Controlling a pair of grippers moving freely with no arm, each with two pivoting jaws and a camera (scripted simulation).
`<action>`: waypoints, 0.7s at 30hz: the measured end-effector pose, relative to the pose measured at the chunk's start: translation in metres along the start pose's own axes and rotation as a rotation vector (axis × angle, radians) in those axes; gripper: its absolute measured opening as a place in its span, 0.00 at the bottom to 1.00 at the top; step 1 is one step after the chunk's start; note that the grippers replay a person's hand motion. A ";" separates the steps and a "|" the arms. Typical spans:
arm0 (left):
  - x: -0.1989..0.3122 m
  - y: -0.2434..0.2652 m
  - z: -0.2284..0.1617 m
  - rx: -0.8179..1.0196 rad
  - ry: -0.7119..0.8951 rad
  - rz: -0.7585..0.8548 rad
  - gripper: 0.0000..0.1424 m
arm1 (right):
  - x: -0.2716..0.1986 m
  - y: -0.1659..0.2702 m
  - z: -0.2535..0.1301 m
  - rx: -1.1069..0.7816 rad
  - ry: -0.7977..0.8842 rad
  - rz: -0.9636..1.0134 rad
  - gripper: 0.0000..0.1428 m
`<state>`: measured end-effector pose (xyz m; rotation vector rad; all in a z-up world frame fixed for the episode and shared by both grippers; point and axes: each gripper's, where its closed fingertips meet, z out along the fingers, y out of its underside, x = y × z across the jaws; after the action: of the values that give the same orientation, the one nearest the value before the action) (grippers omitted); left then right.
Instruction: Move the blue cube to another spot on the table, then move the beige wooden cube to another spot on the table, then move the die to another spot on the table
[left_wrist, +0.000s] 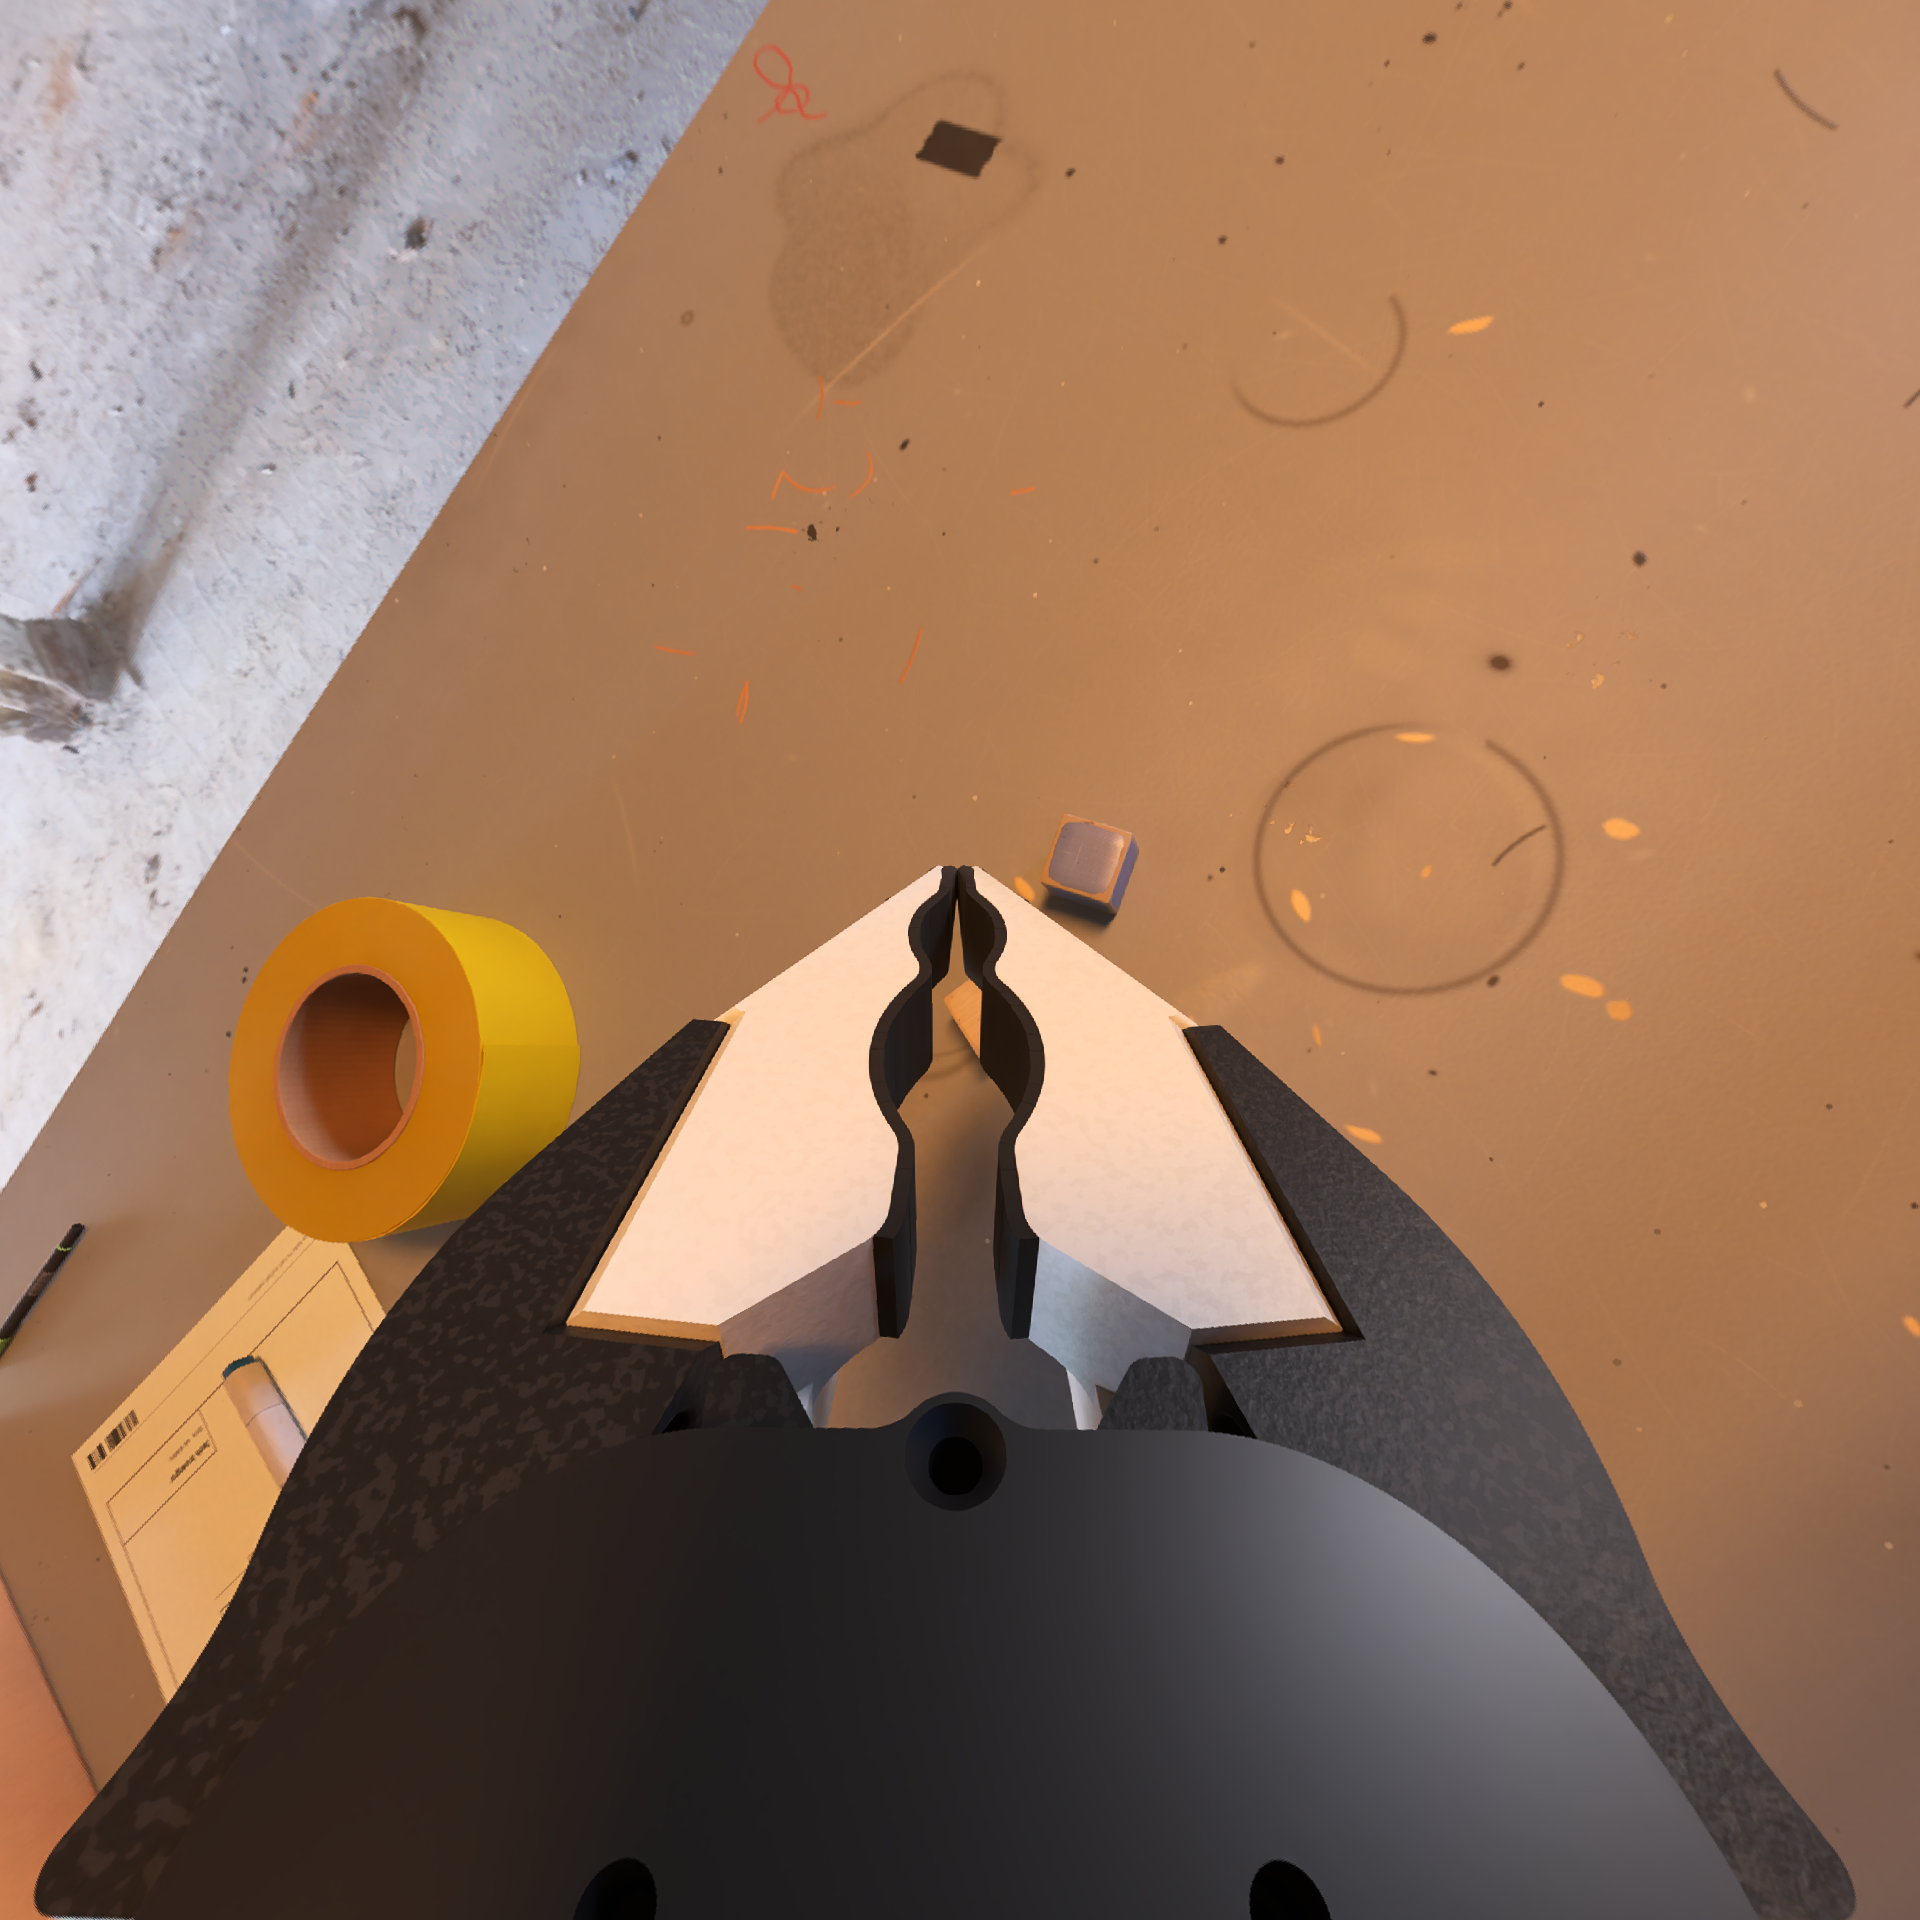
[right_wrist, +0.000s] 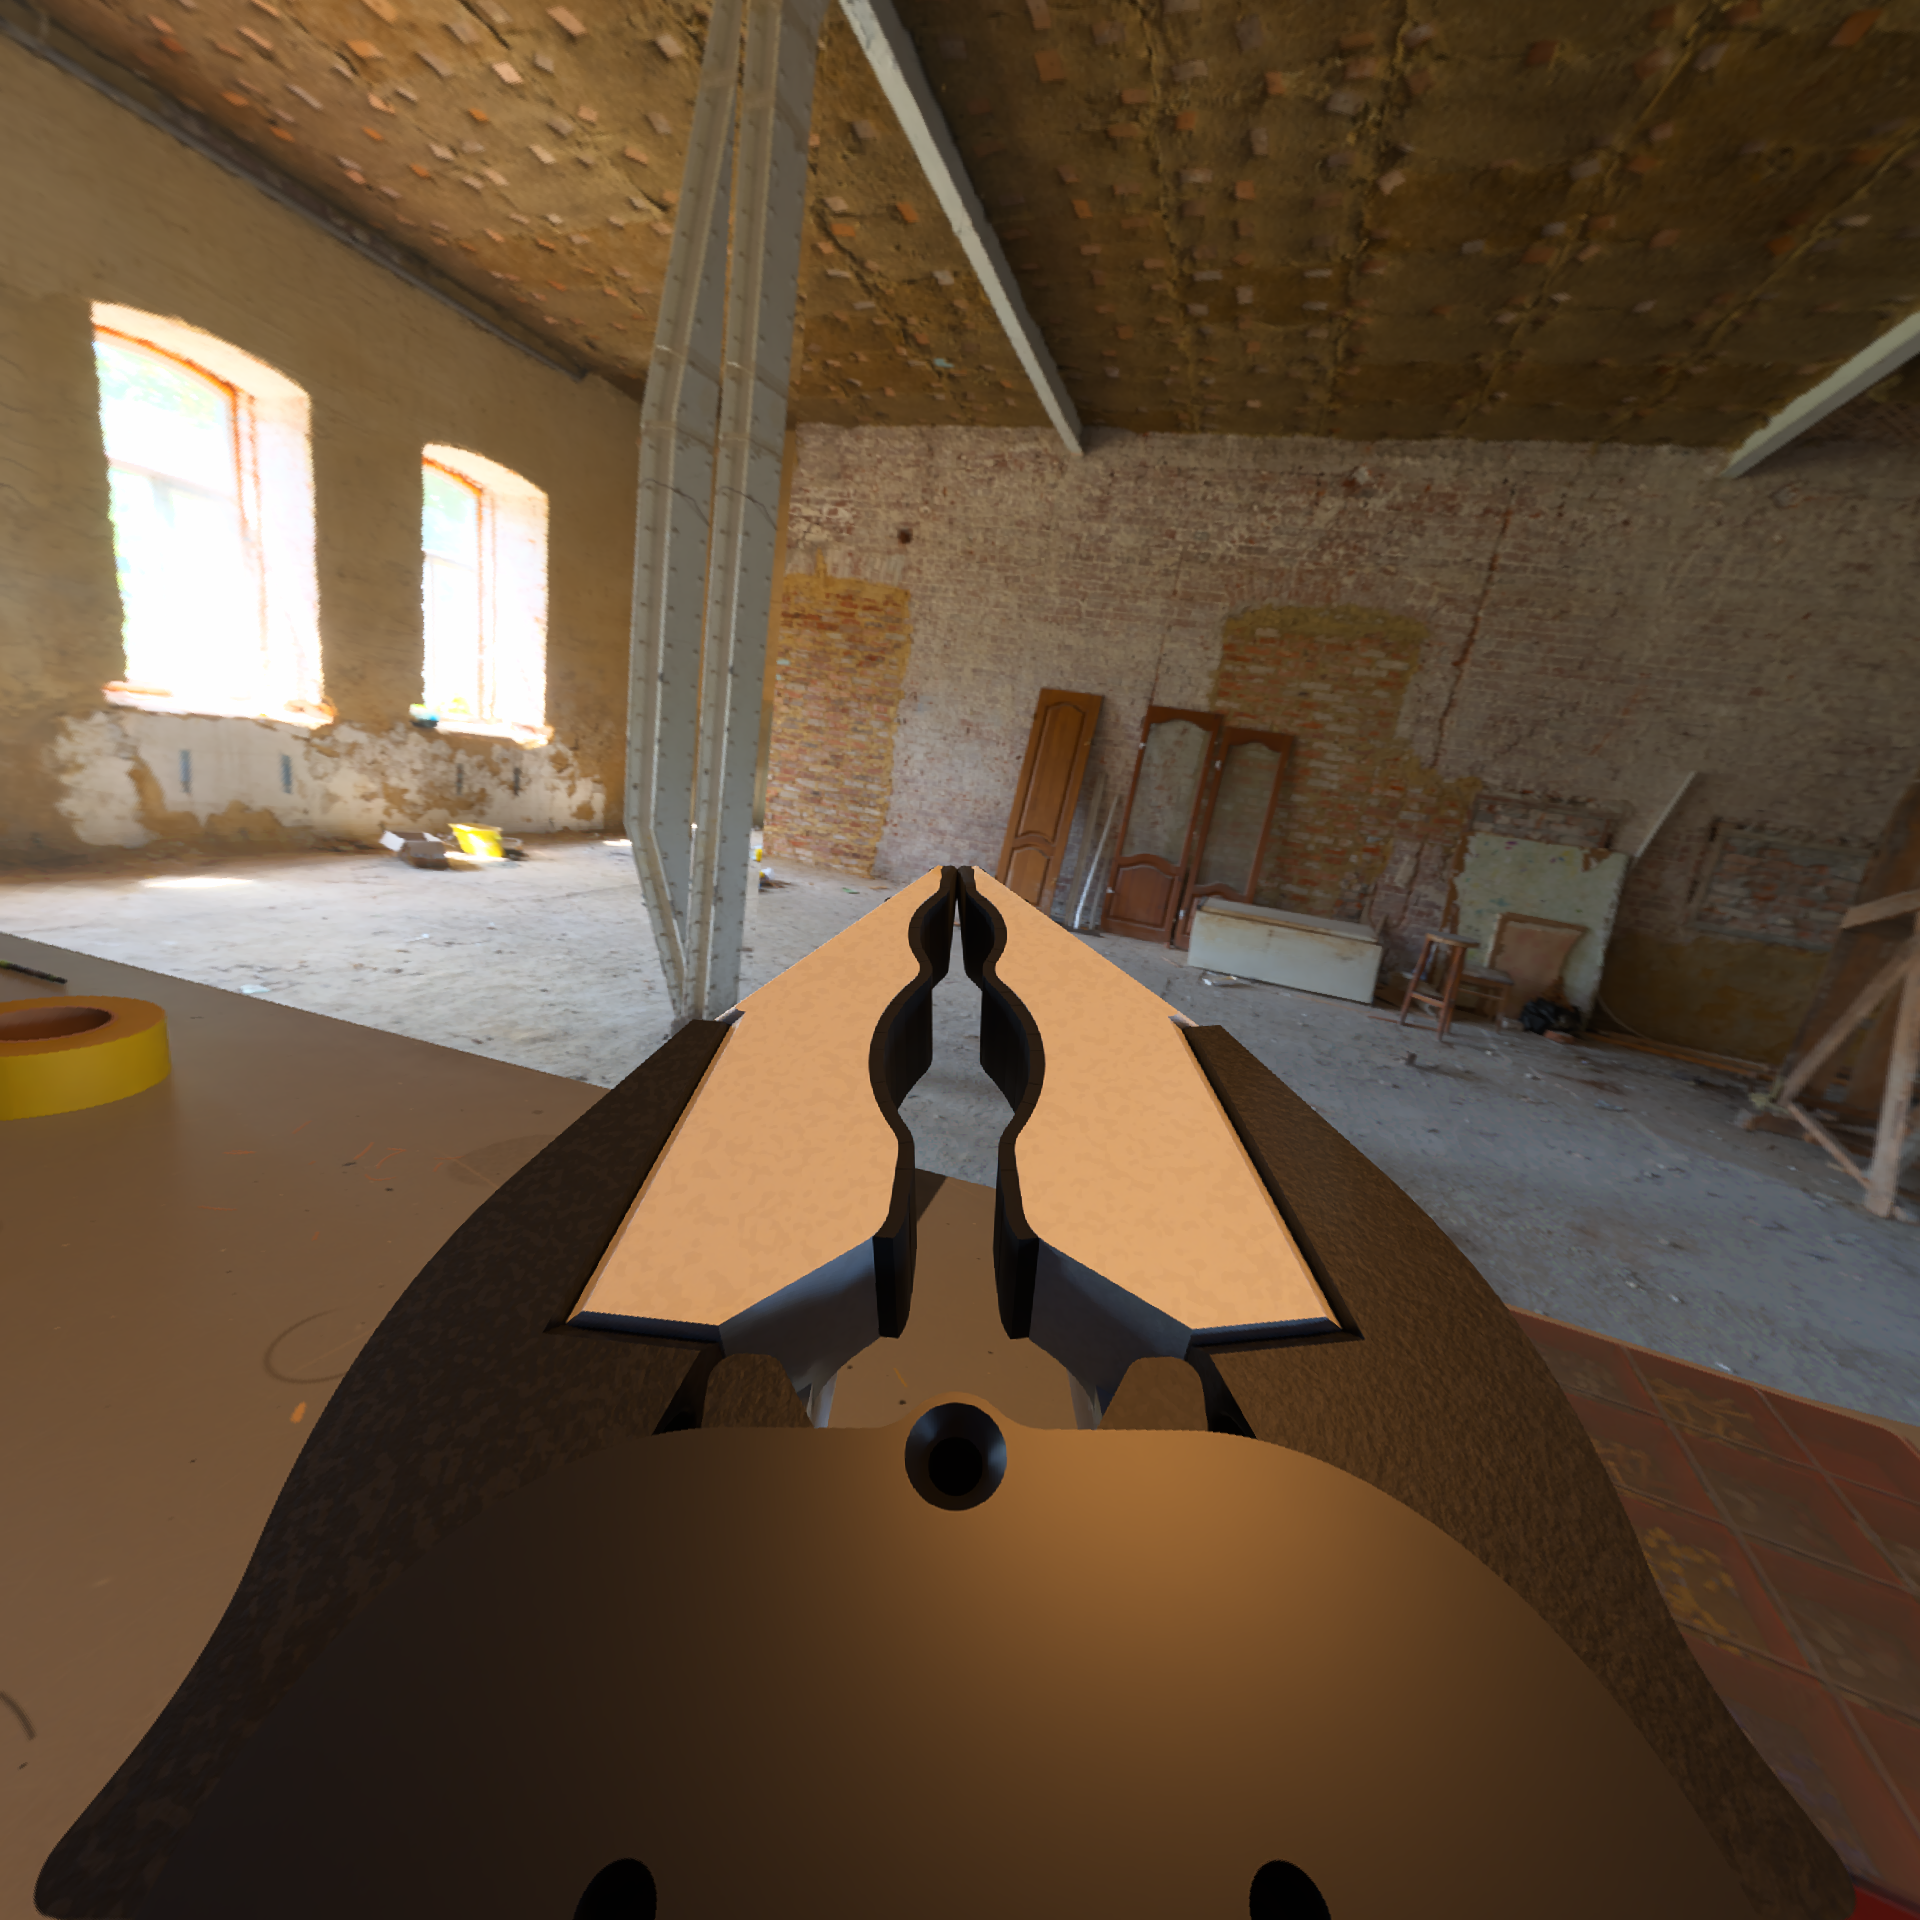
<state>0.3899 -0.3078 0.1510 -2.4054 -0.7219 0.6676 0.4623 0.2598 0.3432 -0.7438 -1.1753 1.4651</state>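
In the left wrist view I look down on the brown table (left_wrist: 1195, 540). A small blue-grey cube (left_wrist: 1089, 864) sits on it just right of my left gripper's (left_wrist: 956, 873) tips. The left gripper is shut and holds nothing, hovering above the table. A beige piece (left_wrist: 964, 1013), perhaps the wooden cube, shows through the gap between the fingers and is mostly hidden. My right gripper (right_wrist: 956, 873) is shut and empty, pointing level over the table edge into the room. No die shows in either view.
A yellow tape roll (left_wrist: 395, 1070) stands left of the left gripper and also shows in the right wrist view (right_wrist: 73, 1049). A printed sheet (left_wrist: 187, 1475) with a marker (left_wrist: 265, 1418) lies at lower left. The table edge runs diagonally at left, with a small dark square (left_wrist: 958, 148) farther out.
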 end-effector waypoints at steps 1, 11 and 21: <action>0.000 0.001 0.001 -0.012 0.002 0.003 0.00 | -0.001 0.000 0.000 0.003 -0.012 0.006 0.00; 0.021 0.023 0.038 -0.164 0.157 0.036 0.12 | -0.013 0.032 0.014 -0.121 -0.134 0.101 0.01; 0.049 0.041 0.086 -0.301 0.259 0.200 0.29 | -0.038 0.059 0.028 -0.234 -0.205 0.035 0.02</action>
<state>0.3897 -0.2772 0.0478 -2.8000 -0.5065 0.3285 0.4255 0.2190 0.2921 -0.7889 -1.5161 1.4737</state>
